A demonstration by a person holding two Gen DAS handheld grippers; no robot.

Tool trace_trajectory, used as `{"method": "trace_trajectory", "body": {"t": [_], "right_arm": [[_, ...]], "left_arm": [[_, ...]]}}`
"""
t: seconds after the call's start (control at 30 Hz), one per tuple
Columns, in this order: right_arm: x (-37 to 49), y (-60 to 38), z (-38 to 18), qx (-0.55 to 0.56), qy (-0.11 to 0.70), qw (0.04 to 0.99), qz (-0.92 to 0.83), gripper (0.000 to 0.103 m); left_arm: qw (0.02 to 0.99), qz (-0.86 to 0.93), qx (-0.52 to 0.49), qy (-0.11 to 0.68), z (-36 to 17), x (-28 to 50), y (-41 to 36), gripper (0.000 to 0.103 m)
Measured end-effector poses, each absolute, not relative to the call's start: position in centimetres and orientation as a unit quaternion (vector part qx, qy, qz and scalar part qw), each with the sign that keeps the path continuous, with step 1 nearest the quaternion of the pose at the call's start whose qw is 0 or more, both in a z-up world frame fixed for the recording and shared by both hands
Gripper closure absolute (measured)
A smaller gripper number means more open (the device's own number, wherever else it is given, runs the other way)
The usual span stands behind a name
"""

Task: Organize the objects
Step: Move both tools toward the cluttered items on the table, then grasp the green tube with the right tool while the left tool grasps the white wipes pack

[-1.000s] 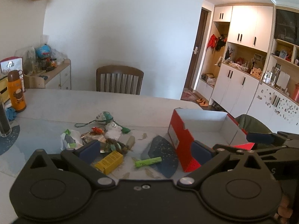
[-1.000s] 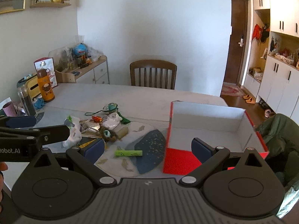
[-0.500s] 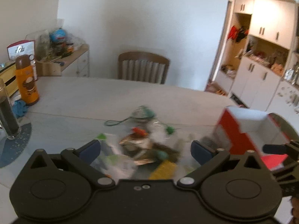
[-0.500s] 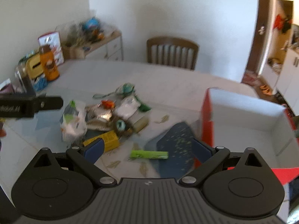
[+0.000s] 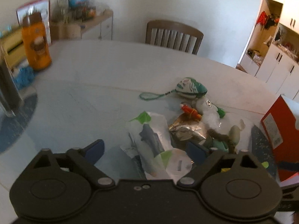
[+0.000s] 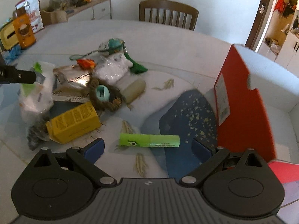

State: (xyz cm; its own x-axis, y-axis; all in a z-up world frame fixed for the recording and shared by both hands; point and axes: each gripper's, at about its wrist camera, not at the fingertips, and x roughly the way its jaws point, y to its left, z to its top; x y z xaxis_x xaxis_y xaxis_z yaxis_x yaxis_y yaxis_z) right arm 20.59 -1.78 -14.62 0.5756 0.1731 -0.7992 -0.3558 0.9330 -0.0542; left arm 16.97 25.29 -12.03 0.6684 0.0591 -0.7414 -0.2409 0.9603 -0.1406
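Crinkled plastic bag [image 5: 153,130] between open jaws

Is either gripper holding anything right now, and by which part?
Nothing is held. The left gripper is open above the white plastic bag; the right gripper is open over the green tube.

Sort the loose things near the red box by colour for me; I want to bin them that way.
Judged from the right wrist view:
Green: 4 - tube, cloth piece, teal pouch, teal disc in the rope ring
Yellow: 1 - carton
Orange: 1 - small toy
White or clear: 2 - plastic bag, wrapped bundle
Silver: 1 - foil packet
Beige: 1 - cylinder
Total: 10
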Motion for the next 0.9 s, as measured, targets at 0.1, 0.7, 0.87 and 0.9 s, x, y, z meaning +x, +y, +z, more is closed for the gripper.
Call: {"method": "trace_trajectory", "body": {"t": [0.1, 0.7, 0.87, 0.9], "right_arm": [[21.3, -1.7, -15.3, -0.105, 0.444, 0.879, 0.141, 0.004], [22.6, -1.0, -16.2, -0.088, 0.461, 0.872, 0.137, 0.021], [22.1, -1.2, -15.7, -0.08, 0.458, 0.875, 0.134, 0.022], [21.9, -1.2, -15.4, -0.078, 0.458, 0.876, 0.134, 0.022]], "left_arm": [[0.899, 0.065, -0.138, 0.411, -12.7, 17.7, 25.8, 0.022], [0.877, 0.027, -0.218, 0.428, -13.7, 17.6, 27.7, 0.079], [0.879, 0.024, -0.213, 0.425, -13.5, 17.1, 27.9, 0.092], [0.88, 0.023, -0.213, 0.423, -13.4, 17.0, 27.9, 0.093]]}}
